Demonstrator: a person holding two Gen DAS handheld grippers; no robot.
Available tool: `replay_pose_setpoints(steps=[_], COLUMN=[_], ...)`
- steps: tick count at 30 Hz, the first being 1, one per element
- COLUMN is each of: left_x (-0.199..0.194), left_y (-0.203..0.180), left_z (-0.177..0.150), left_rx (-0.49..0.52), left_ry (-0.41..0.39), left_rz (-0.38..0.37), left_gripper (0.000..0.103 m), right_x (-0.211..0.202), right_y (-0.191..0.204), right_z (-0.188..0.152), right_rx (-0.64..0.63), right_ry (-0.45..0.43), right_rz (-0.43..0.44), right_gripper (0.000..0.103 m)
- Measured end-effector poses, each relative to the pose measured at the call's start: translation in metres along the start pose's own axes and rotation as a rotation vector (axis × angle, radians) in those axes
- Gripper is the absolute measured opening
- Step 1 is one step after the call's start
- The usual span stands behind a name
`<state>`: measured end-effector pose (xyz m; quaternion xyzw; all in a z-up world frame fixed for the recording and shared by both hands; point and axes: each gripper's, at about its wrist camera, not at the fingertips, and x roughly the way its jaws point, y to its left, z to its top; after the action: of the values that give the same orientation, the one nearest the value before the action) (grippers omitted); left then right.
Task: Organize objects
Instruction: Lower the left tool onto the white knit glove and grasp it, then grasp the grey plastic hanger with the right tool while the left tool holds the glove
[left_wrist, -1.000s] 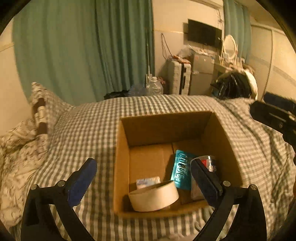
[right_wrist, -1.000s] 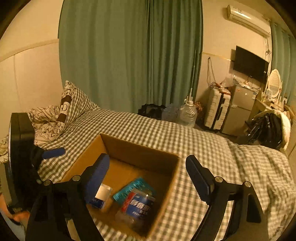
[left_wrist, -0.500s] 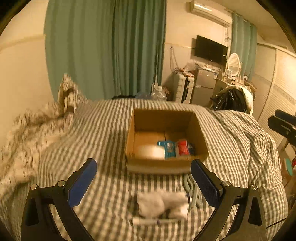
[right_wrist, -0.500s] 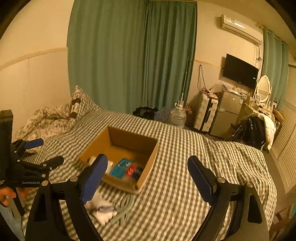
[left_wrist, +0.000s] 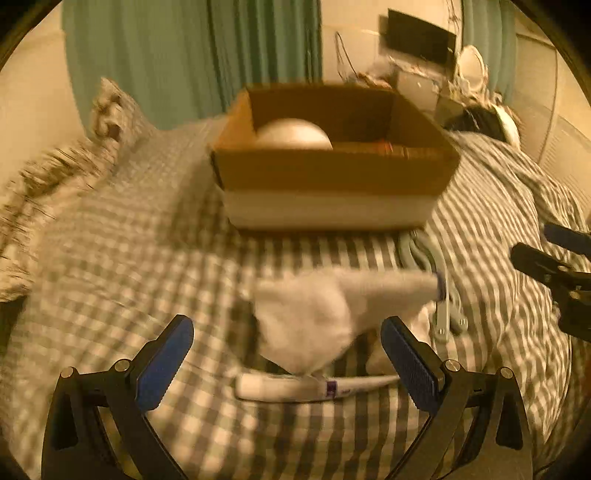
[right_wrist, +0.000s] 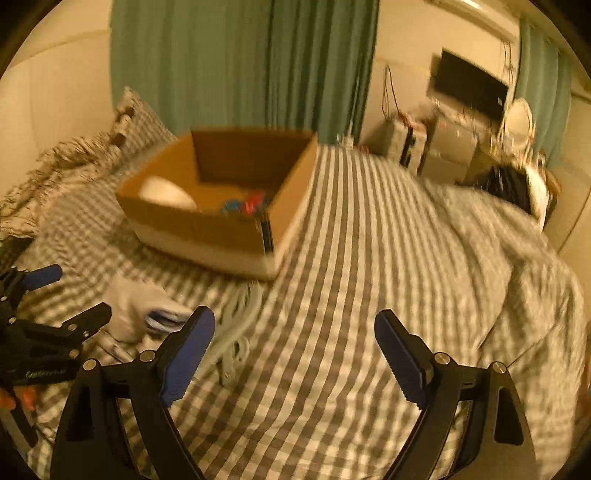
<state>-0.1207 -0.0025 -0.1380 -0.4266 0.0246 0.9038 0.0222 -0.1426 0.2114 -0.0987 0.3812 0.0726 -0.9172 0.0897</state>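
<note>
A cardboard box stands on the bed, which has a grey and white checked cover, toward the far side near the green curtain. Inside the box a pale roll of tape leans at the left side, and some blue and red packets lie on the bottom; they are too blurred to tell more.

On the cover, closer than the box, lies a crumpled white cloth. Just in front of it lies a white tube with a purple band, touching the cloth's near edge. To the right of the cloth are pale grey hangers, reaching from the box's near right corner toward the near edge of the bed.

The left claw is wide open and holds nothing; it hangs above the cloth and tube. The right claw is also wide open and empty, over bare cover to the right of the hangers.
</note>
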Motion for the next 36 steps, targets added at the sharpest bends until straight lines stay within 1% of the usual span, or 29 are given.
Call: replay_pose_setpoints(steps=[2,5,7,10,11,12,13,14,15,16,18,21,23,27,30,33,36], left_x=[0.012,0.026,0.032,0.038,0.041,0.045,0.047,0.049,0.049,0.047,0.043,0.034,0.027,0.011,0.000,-0.005,-0.003], left_y=[0.000,-0.002,-0.004,-0.006,-0.008,-0.009,-0.010,-0.012,-0.014,-0.014,-0.011,-0.005,-0.002,0.010,0.022,0.027,0.031], left_z=[-0.002,-0.003,-0.001,0.004,0.006,0.006,0.005,0.004,0.003,0.002,0.002,0.002,0.001,-0.001,0.001,0.003,0.003], left_rx=[-0.007,-0.009,-0.009,-0.005,-0.004,0.001,0.005,0.014,0.023,0.023,0.008,-0.022,-0.033,-0.058,-0.097,-0.098,-0.109], left_ry=[0.029,0.061,0.069,0.062,0.059,0.063,0.071,0.072,0.066,0.063,0.052,0.043,0.035,0.002,-0.023,-0.037,-0.025], left_rz=[-0.016,-0.020,-0.022,-0.045,-0.065,-0.081,-0.088,-0.077,-0.075,-0.075,-0.074,-0.086,-0.082,-0.025,-0.027,0.016,0.009], left_gripper=[0.103,0.103,0.103,0.101,0.095,0.082,0.080,0.078,0.073,0.070,0.061,0.056,0.055,0.054,0.054,0.054,0.054], right_x=[0.011,0.013,0.014,0.016,0.017,0.018,0.019,0.019,0.019,0.019,0.020,0.025,0.029,0.043,0.057,0.074,0.083], right_y=[-0.002,-0.007,-0.007,-0.007,-0.007,-0.005,-0.004,-0.004,-0.003,-0.003,-0.004,-0.005,-0.005,-0.003,0.002,0.009,0.021], right_z=[-0.006,-0.011,-0.012,-0.018,-0.019,-0.019,-0.019,-0.019,-0.019,-0.019,-0.019,-0.020,-0.019,-0.016,-0.013,-0.013,-0.011], right_rx=[0.005,0.010,0.012,0.011,0.008,0.003,0.001,0.001,0.002,0.003,0.006,0.013,0.019,0.033,0.033,0.038,0.018], right_ry=[0.022,0.015,0.019,0.028,0.033,0.037,0.041,0.043,0.043,0.043,0.047,0.061,0.072,0.106,0.142,0.181,0.192], right_rz=[0.005,0.023,0.031,0.031,0.028,0.025,0.023,0.024,0.027,0.028,0.026,0.029,0.033,0.046,0.064,0.078,0.093], right_gripper=[0.089,0.089,0.089,0.089,0.089,0.089,0.089,0.089,0.089,0.089,0.089,0.089,0.089,0.089,0.089,0.089,0.088])
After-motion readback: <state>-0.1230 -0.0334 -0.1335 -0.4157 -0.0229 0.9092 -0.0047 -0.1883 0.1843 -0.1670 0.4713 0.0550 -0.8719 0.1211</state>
